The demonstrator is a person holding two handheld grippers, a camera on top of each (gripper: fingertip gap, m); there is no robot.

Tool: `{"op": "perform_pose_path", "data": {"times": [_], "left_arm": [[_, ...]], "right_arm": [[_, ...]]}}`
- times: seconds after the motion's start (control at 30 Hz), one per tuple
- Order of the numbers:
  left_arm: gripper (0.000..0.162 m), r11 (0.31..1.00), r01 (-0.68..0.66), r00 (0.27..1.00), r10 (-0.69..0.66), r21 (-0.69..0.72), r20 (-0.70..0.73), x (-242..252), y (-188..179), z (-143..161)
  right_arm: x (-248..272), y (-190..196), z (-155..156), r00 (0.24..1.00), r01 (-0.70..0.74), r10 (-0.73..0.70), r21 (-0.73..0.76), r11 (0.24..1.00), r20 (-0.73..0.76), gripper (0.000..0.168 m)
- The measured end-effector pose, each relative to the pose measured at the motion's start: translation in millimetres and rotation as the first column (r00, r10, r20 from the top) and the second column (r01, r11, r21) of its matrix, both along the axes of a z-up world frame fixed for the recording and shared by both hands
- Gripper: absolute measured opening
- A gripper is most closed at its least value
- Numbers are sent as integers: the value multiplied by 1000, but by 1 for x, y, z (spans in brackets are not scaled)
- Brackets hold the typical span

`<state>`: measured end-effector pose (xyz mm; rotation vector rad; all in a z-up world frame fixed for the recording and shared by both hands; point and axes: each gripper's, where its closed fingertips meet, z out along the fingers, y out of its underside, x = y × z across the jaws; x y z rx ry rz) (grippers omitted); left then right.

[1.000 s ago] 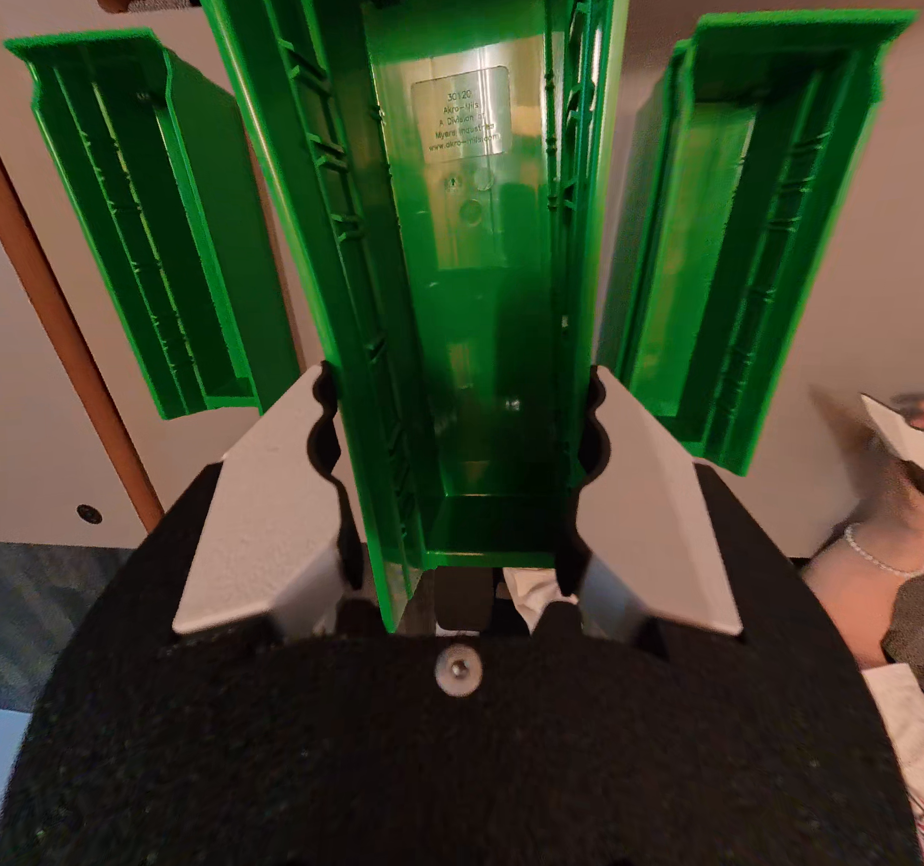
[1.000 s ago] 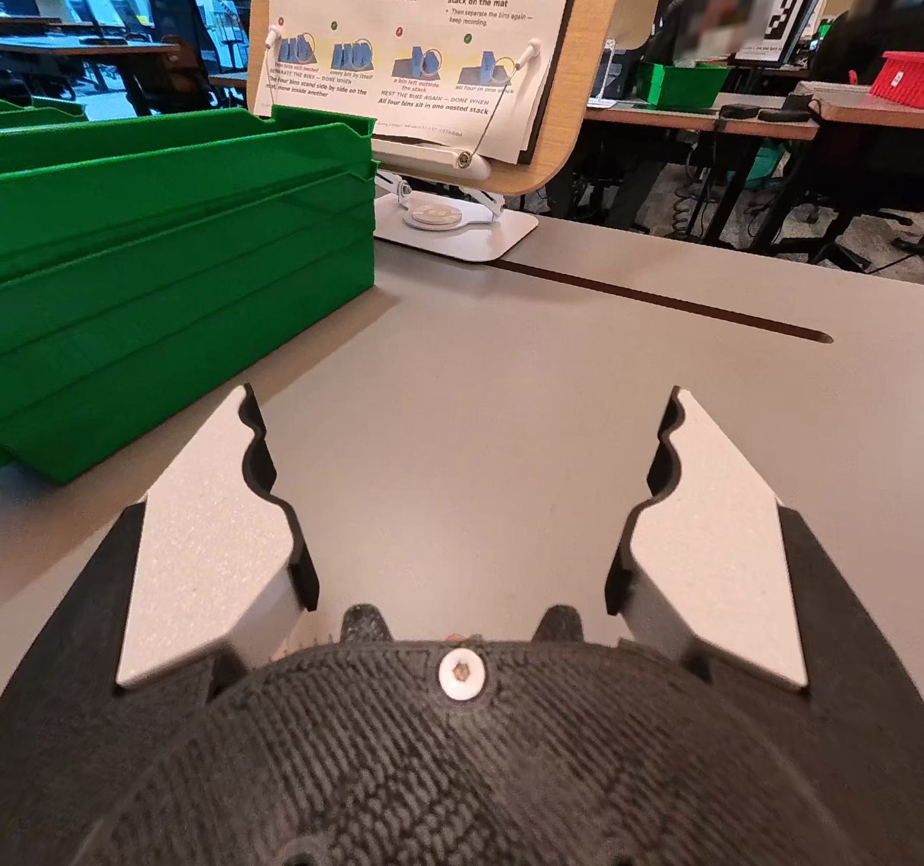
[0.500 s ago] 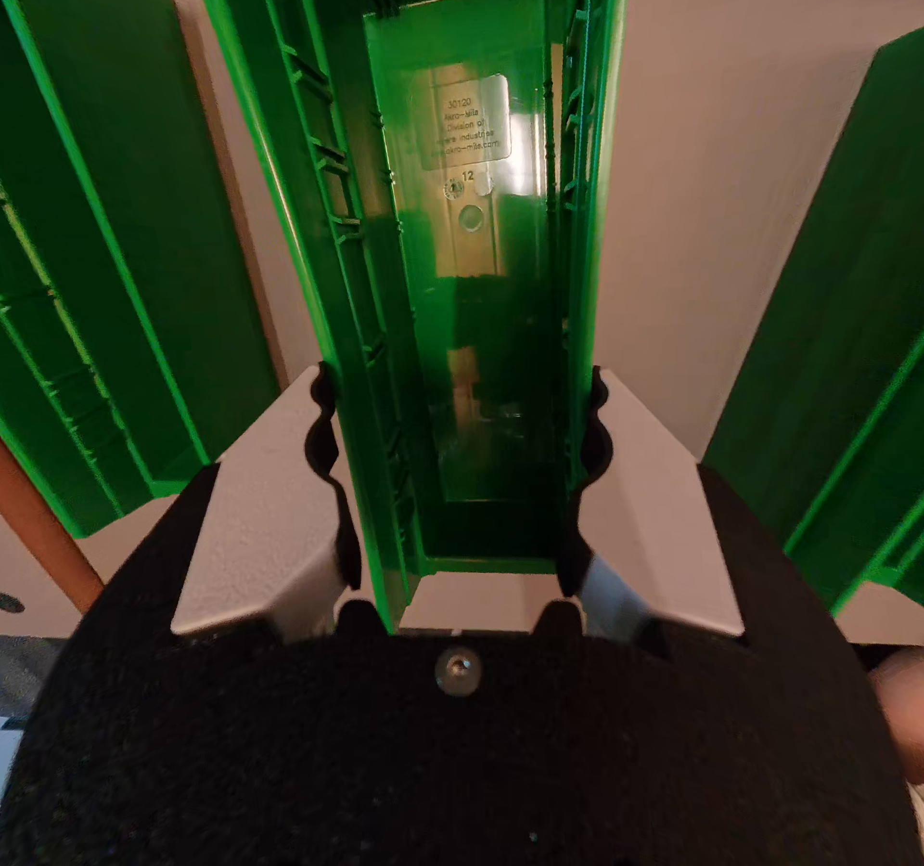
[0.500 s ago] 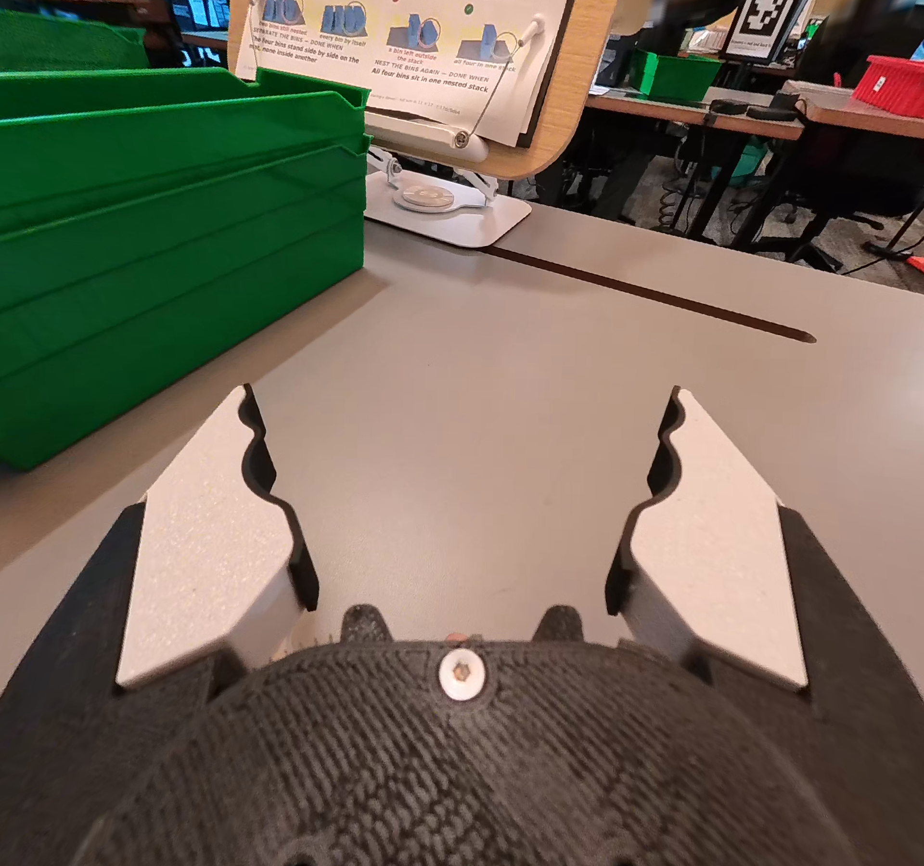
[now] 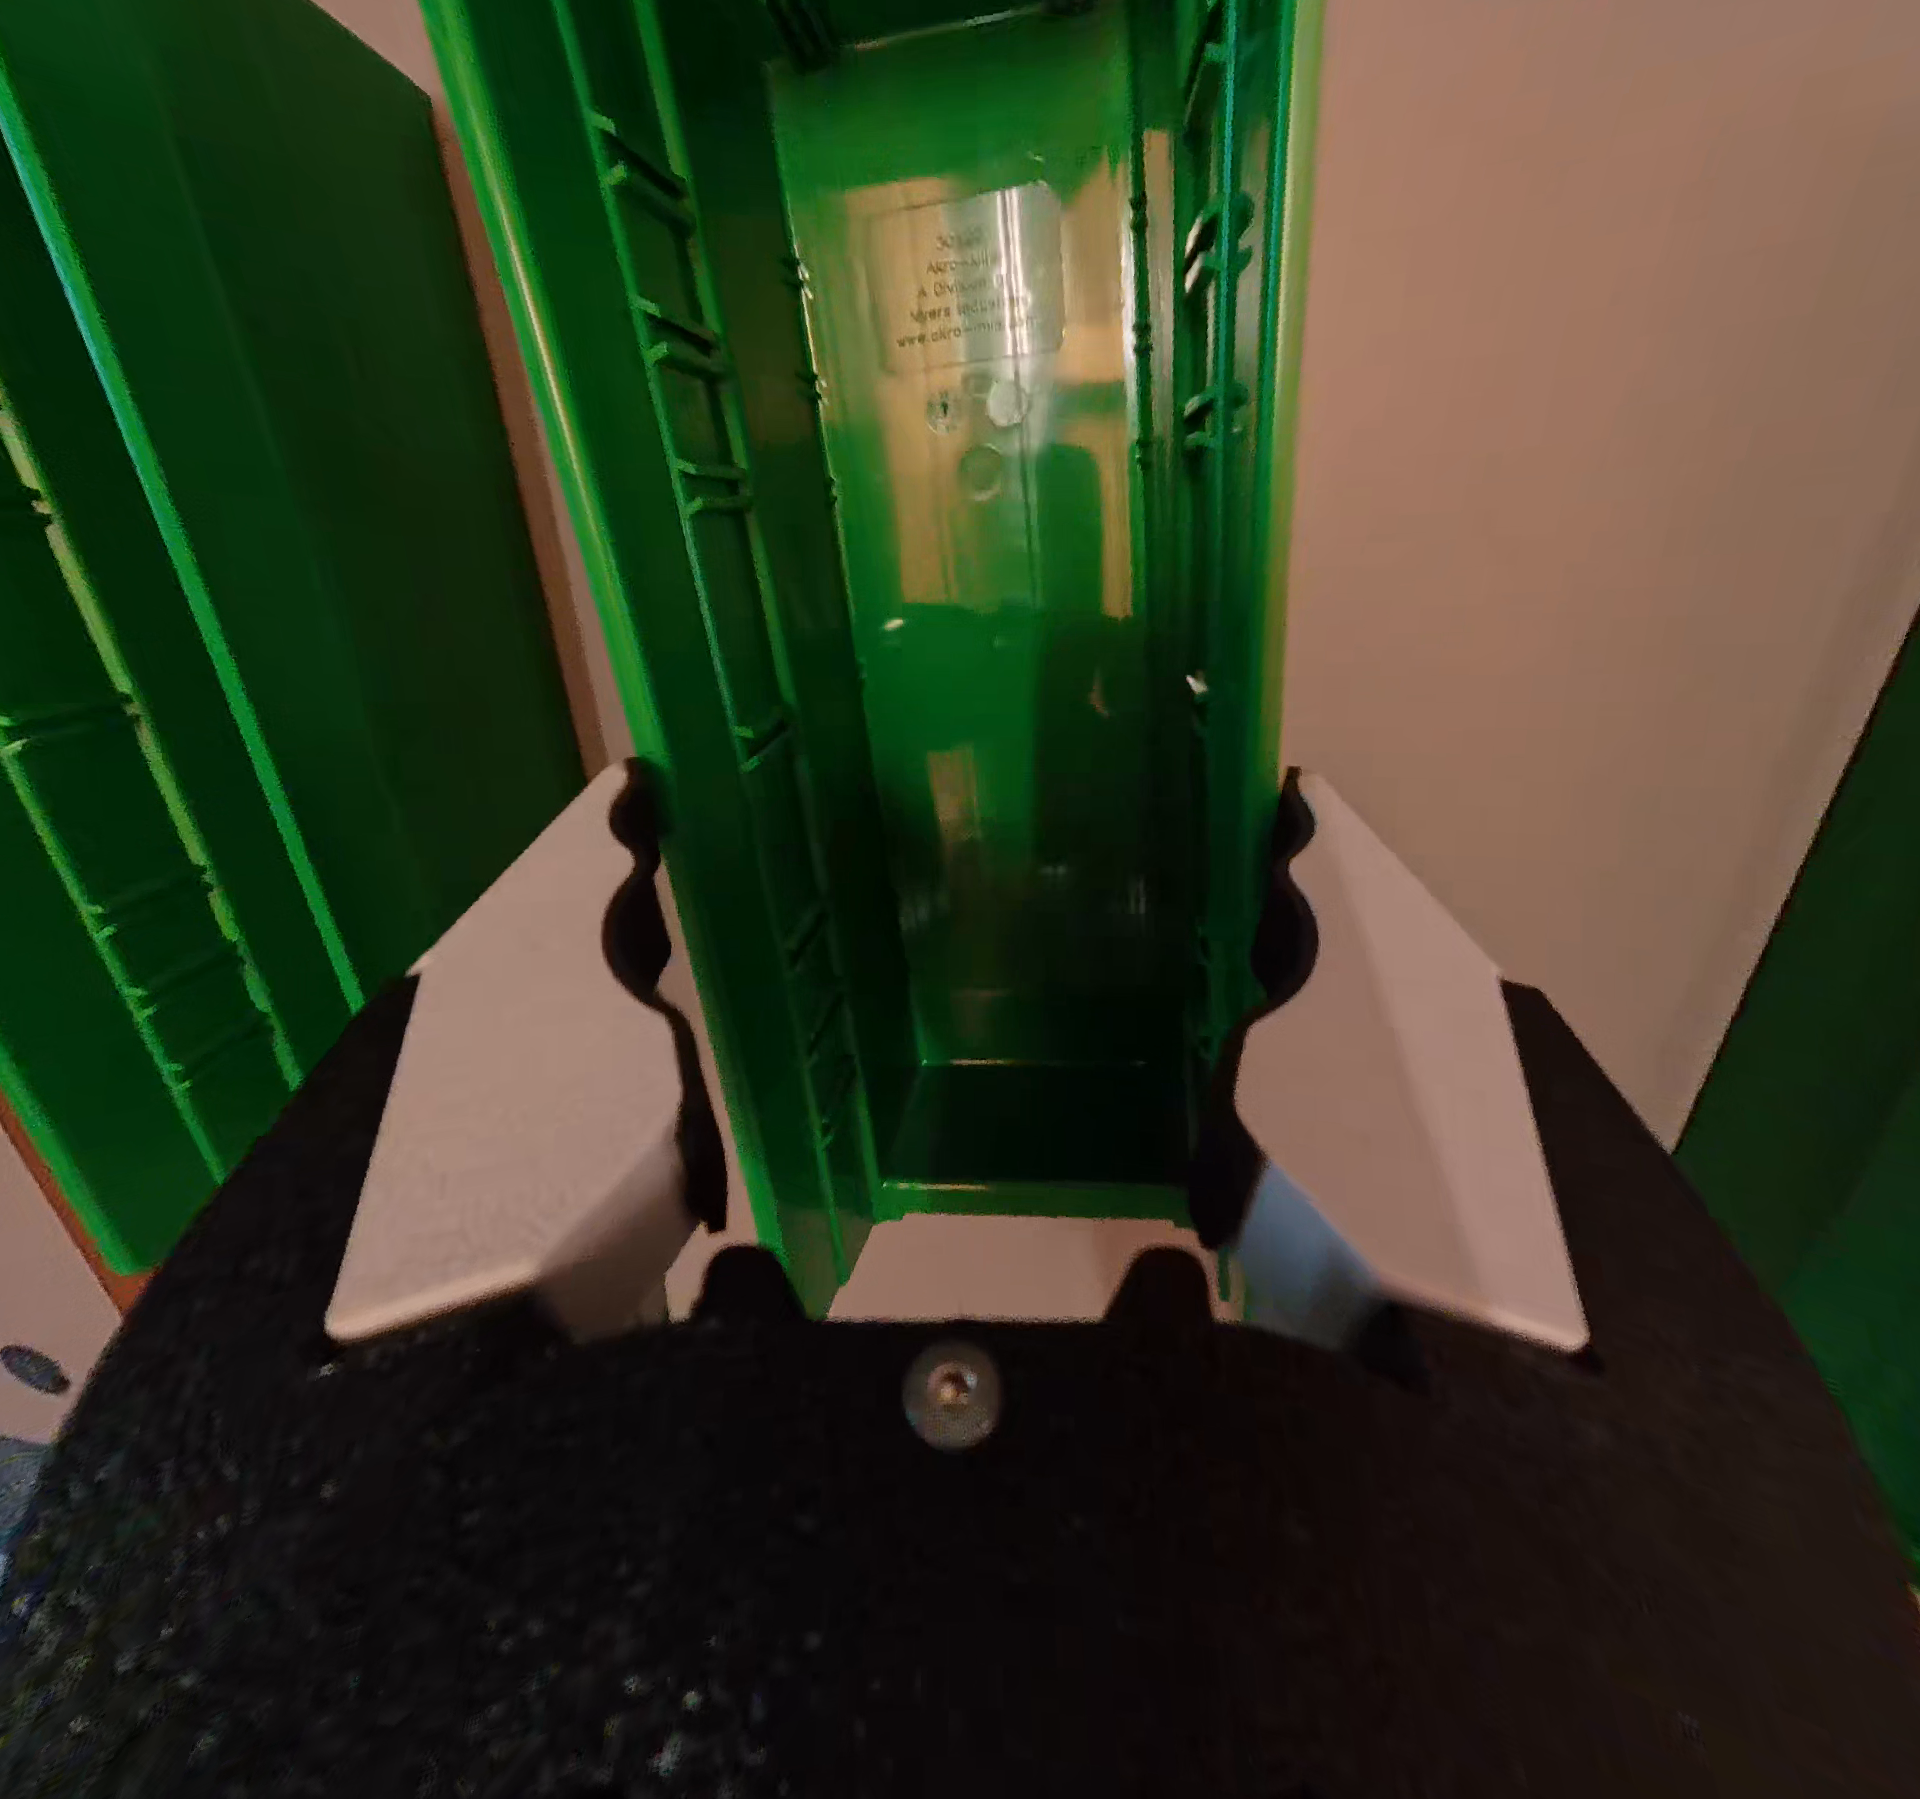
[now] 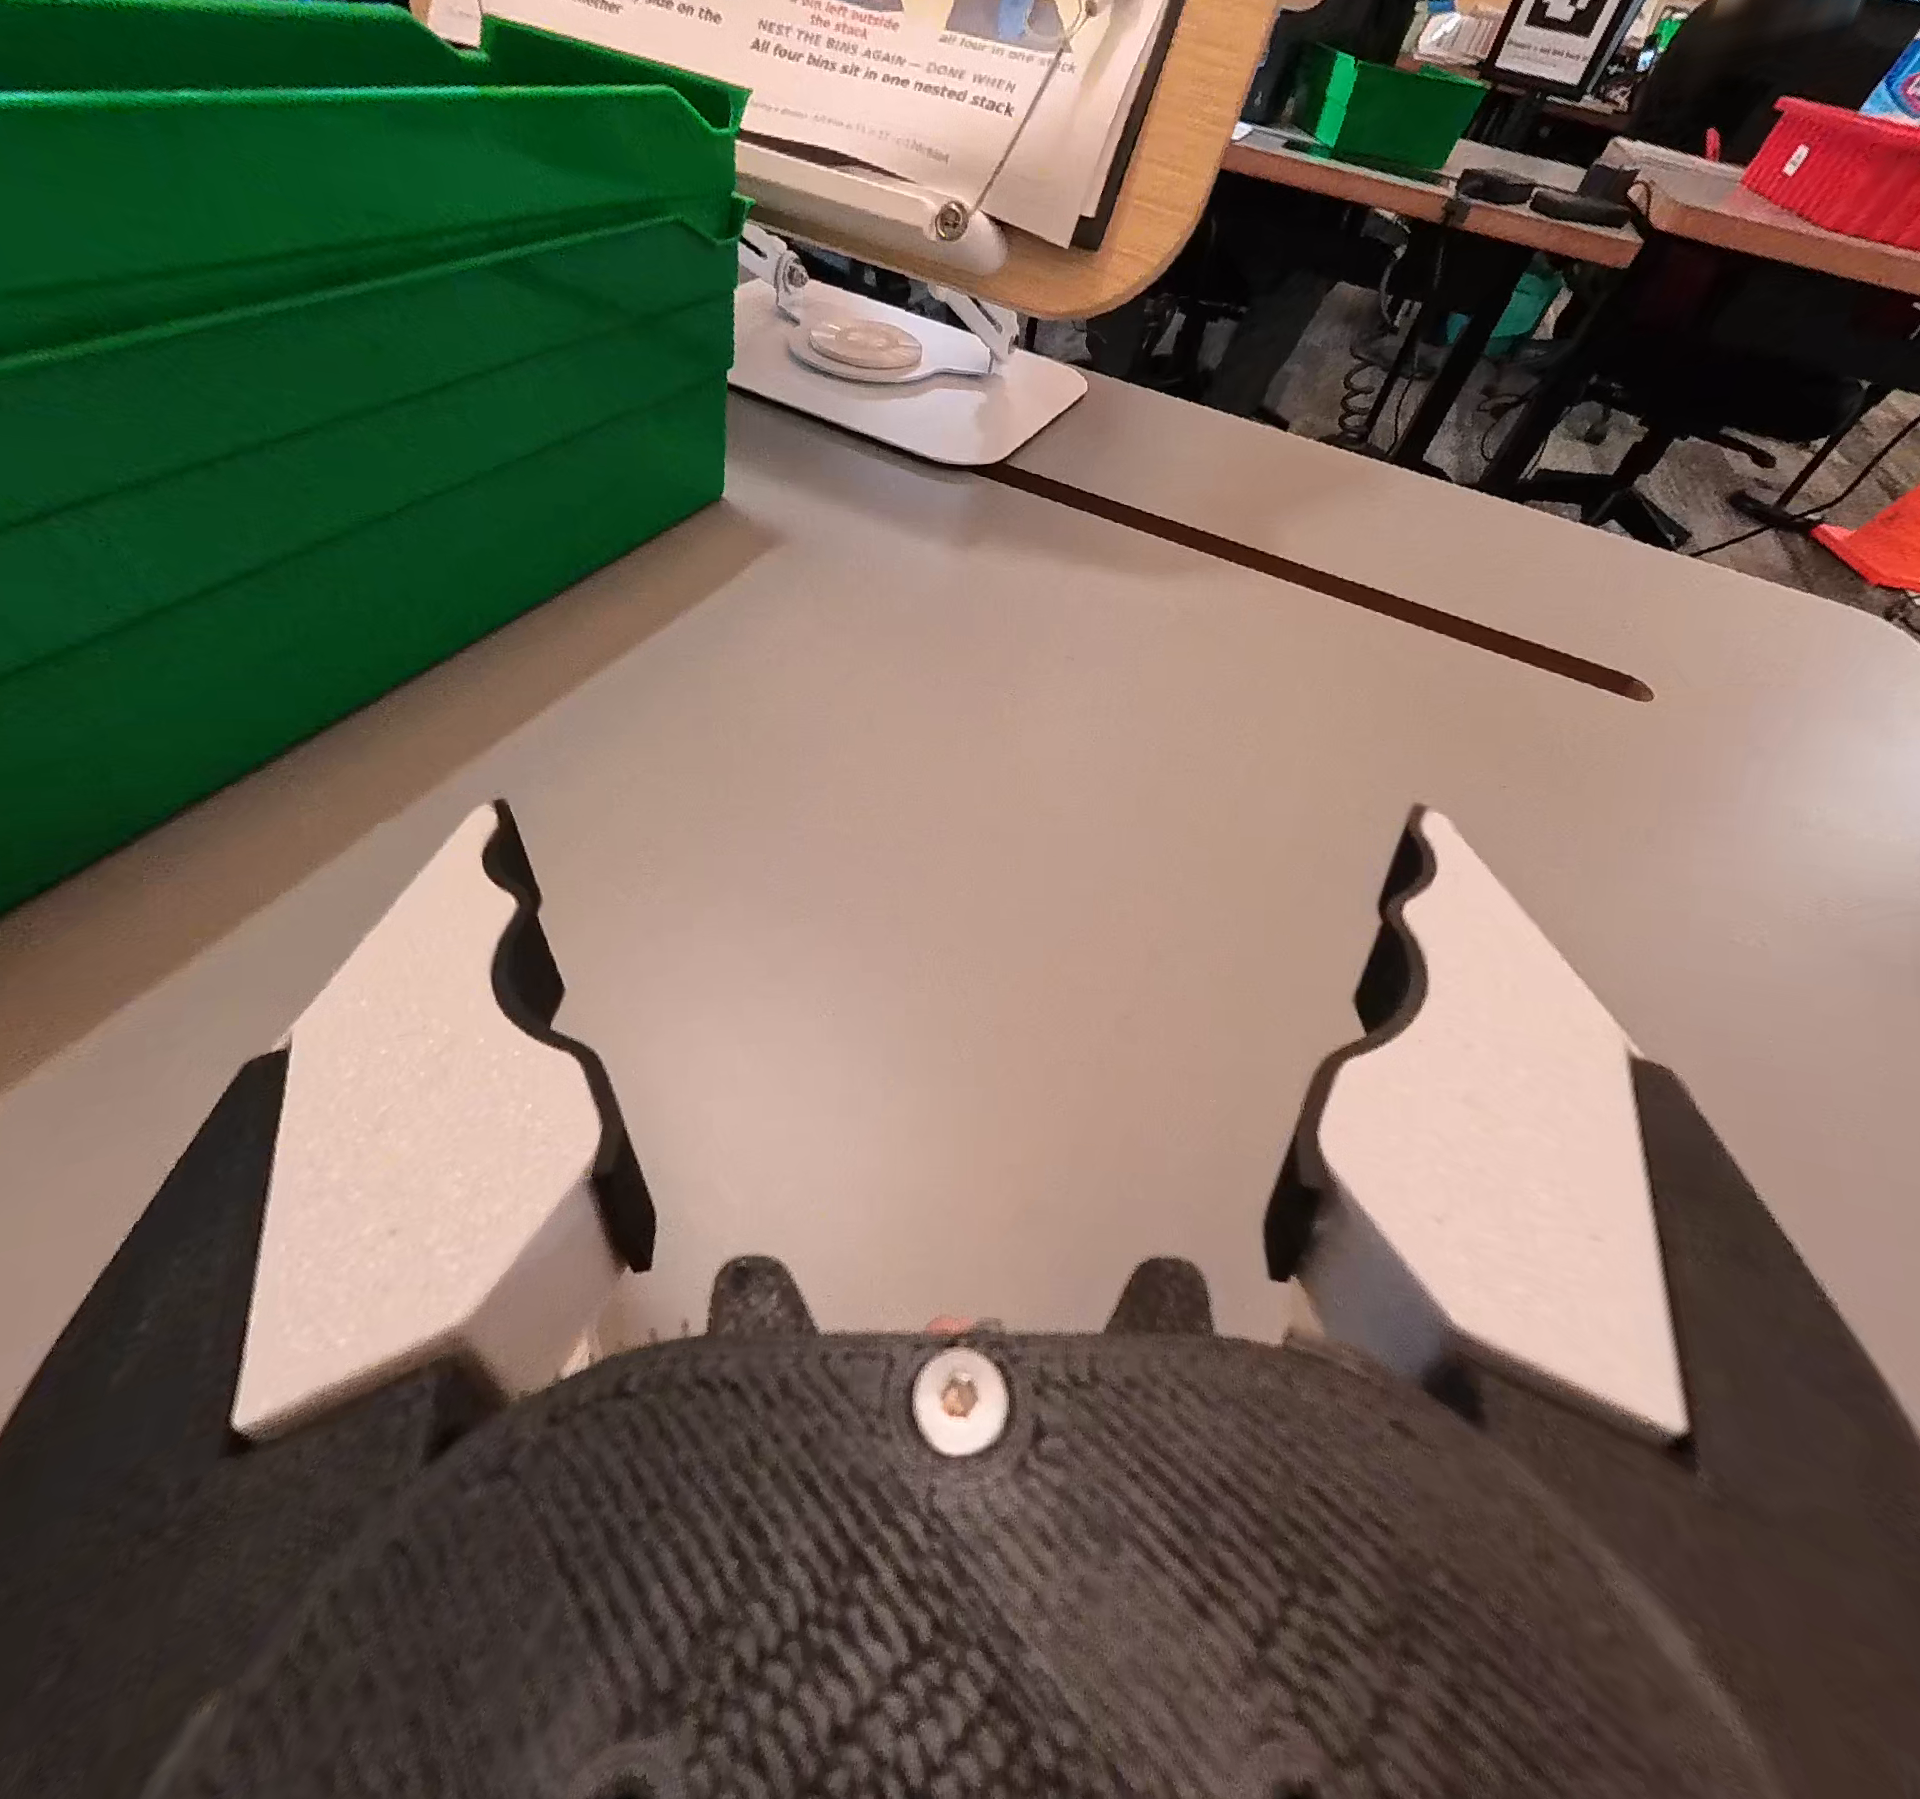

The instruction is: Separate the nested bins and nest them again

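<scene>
Three green bins in the left wrist view: one long narrow bin (image 5: 987, 606) clamped between the fingers of the left gripper (image 5: 961, 1001), pads pressed on its two long walls near the close end, open side facing the camera; a second bin (image 5: 208, 606) just off the left finger; a third bin's edge (image 5: 1839, 1074) beyond the right finger. Probably setting the held one down on the table (image 5: 1558, 399) between the other two, touching neither. Best lowered level, kept parallel to both neighbours, released only once flat. Right gripper (image 6: 956, 1032) spread wide, holding nothing, low over bare tabletop, with a stack of bins (image 6: 364, 378) ahead to its left and a document stand (image 6: 1091, 191) ahead.
</scene>
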<state>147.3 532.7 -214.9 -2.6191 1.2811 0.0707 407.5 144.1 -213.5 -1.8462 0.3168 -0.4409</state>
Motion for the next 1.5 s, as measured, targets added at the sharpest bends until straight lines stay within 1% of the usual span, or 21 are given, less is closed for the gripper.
{"op": "perform_pose_path", "data": {"times": [0.07,0.13,0.23,0.3,0.37,0.43,0.5,0.57,0.67,0.77,0.9,1.0,1.07,1.13,1.2,1.27,1.33,1.37,1.4,1.43,1.5], "left_arm": [[114,999,-1,1000,0,36,9,-1,1,5],[112,995,40,998,-44,93,44,2,0,20],[112,961,61,979,-111,269,173,5,4,67],[110,916,41,942,-168,399,289,3,0,105],[106,852,21,878,-266,524,397,-3,-12,137],[105,795,-8,819,-343,607,461,-15,-27,152],[109,778,-29,778,-377,628,503,-27,-43,146],[108,771,-52,731,-403,634,551,-36,-58,132],[105,755,-108,656,-435,647,616,-50,-77,112],[104,742,-133,615,-458,657,642,-62,-91,93],[104,728,-111,615,-484,676,623,-71,-100,73],[105,746,-107,623,-465,658,629,-75,-106,61],[107,754,-82,611,-479,652,631,-72,-111,62],[108,742,-88,630,-476,664,614,-78,-108,71],[107,739,-109,603,-482,665,635,-83,-109,82],[107,757,-111,568,-483,644,666,-84,-111,87],[108,777,-103,557,-473,622,683,-85,-111,87],[108,783,-91,556,-473,616,683,-85,-111,85],[108,788,-77,561,-472,611,680,-85,-111,83],[108,792,-72,571,-466,606,676,-86,-110,80],[108,797,-63,586,-457,600,669,-88,-107,76]], "right_arm": [[-1,-3,1,1000,5,-5,-50,999,11,157],[-4,-6,13,998,19,-15,-82,996,59,158],[-15,-8,40,989,30,-18,-75,997,149,157],[-26,-6,53,989,14,-6,-57,998,146,157],[-42,-1,63,996,-24,24,-4,1000,90,157],[-59,11,72,996,-85,85,65,994,-1,157],[-70,25,80,989,-122,129,88,989,-79,150],[-74,37,92,986,-121,132,100,988,-104,145],[-85,57,106,983,-104,115,86,991,-140,147],[-94,78,107,982,-54,55,9,999,-179,146],[-111,110,105,973,-60,34,-104,993,-230,144],[-124,134,99,948,-70,9,-182,981,-317,137],[-135,154,101,941,-108,38,-192,975,-337,136],[-138,165,93,927,-82,-25,-267,960,-374,134],[-147,178,88,922,-99,-37,-327,940,-386,132],[-144,185,83,934,-57,-94,-404,913,-344,132],[-131,184,75,942,30,-191,-497,867,-276,137],[-128,183,69,939,43,-220,-543,839,-266,139],[-124,180,64,931,55,-252,-580,813,-264,134],[-118,178,60,914,86,-301,-596,798,-271,120],[-116,180,55,877,97,-352,-598,796,-327,118]]}}
